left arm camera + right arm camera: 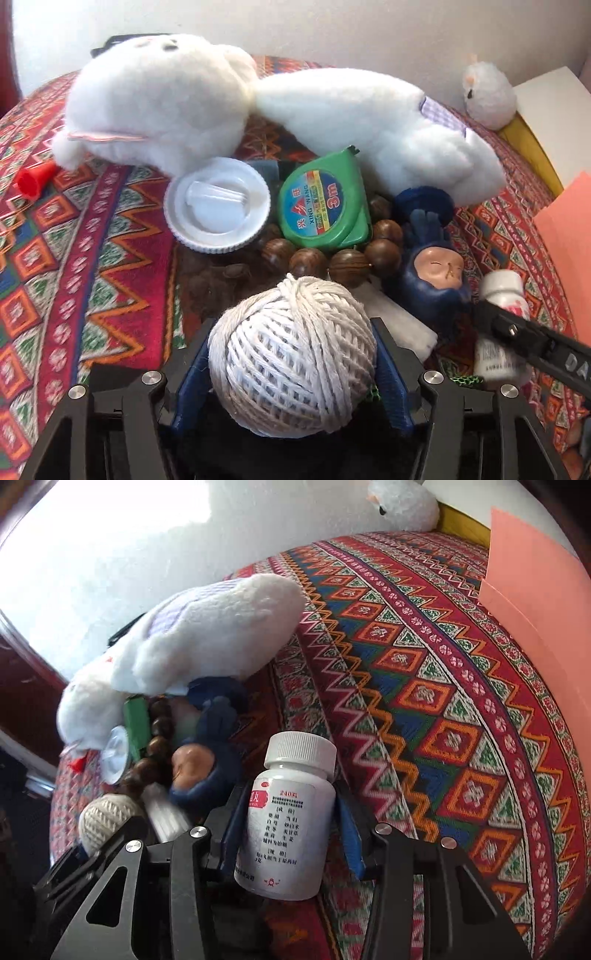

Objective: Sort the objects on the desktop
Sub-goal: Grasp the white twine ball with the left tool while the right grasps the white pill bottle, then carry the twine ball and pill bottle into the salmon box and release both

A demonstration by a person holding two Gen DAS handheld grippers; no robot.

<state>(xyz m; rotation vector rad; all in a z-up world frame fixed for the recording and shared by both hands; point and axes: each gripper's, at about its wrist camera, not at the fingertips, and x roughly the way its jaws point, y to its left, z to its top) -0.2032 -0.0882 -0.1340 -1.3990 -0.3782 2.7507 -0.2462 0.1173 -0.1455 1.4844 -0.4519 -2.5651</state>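
We see the left gripper (293, 365) with its blue pads against both sides of a ball of white string (293, 356), grasping it low over the patterned cloth (110, 236). The right gripper (286, 827) grips a white pill bottle (284, 819) by its body, the pads pressing the labelled sides, cap (301, 749) pointing away from the camera.

Just beyond the string lies a string of wooden beads (332, 258), with a green tape measure (325, 205) resting on them and a white lid (218, 205) tilted beside it on the left. A blue figurine (436, 266) lies right of the beads, near the bottle. Behind all these sprawl two white plush toys (159, 99) touching each other. A red cone (35, 179) sits at the far left, a small fluffy toy (487, 96) far right by a pink sheet (569, 243).
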